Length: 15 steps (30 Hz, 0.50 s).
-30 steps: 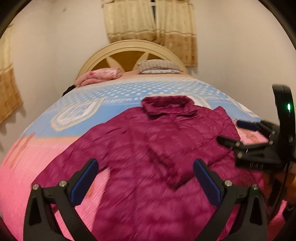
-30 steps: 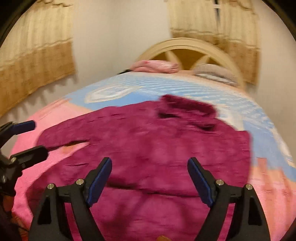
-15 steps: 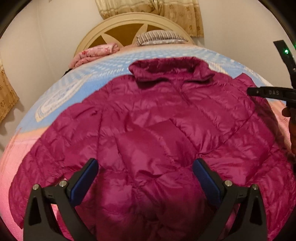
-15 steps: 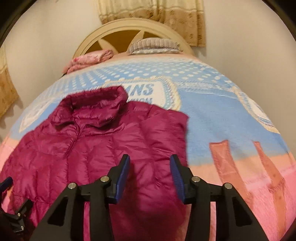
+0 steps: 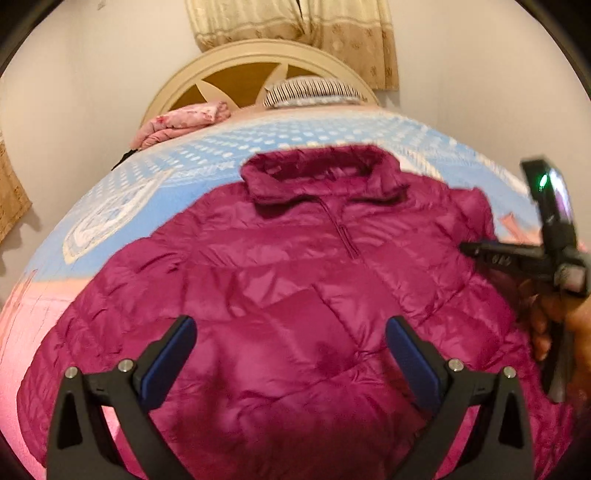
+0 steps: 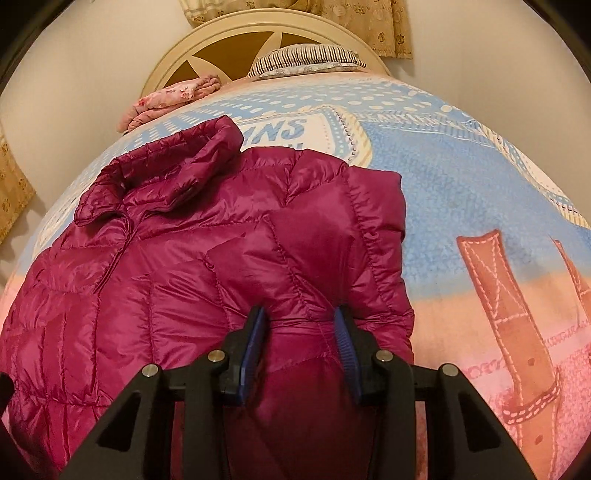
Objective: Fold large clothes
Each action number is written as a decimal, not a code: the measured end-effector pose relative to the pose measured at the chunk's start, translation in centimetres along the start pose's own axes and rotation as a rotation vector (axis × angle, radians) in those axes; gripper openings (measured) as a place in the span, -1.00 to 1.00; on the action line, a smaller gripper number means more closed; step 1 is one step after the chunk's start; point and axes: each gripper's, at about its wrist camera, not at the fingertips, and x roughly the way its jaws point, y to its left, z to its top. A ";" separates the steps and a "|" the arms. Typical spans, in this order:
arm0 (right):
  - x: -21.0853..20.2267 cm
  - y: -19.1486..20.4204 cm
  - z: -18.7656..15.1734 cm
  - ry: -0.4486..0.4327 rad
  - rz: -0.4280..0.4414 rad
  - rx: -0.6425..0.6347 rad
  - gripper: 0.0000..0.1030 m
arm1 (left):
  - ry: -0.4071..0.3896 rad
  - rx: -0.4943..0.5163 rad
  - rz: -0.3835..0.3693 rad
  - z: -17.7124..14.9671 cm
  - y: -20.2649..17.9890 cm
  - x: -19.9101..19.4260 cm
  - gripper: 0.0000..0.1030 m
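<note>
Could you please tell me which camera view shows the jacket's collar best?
The left wrist view: the collar sits near centre, showing its whole width, though slightly blurred. The right wrist view shows it sharper but off to the left, at an angle.

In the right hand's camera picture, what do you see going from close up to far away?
Right gripper, its fingers pinching the magenta puffer jacket → blue and pink blanket → striped pillow → cream headboard → yellow curtain.
</note>
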 end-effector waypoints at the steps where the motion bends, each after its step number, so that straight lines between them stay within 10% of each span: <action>1: 0.0 0.0 0.1 0.007 0.002 -0.003 -0.21 | 0.026 0.012 0.013 -0.4 -0.4 1.1 1.00; 9: -5.8 -2.0 2.3 -0.177 0.044 0.089 -0.21 | 0.093 0.030 0.028 -1.7 -0.9 3.6 1.00; 15: -2.0 -0.3 5.2 -0.092 0.021 0.022 -0.21 | 0.101 0.000 0.002 -1.8 -0.5 4.0 1.00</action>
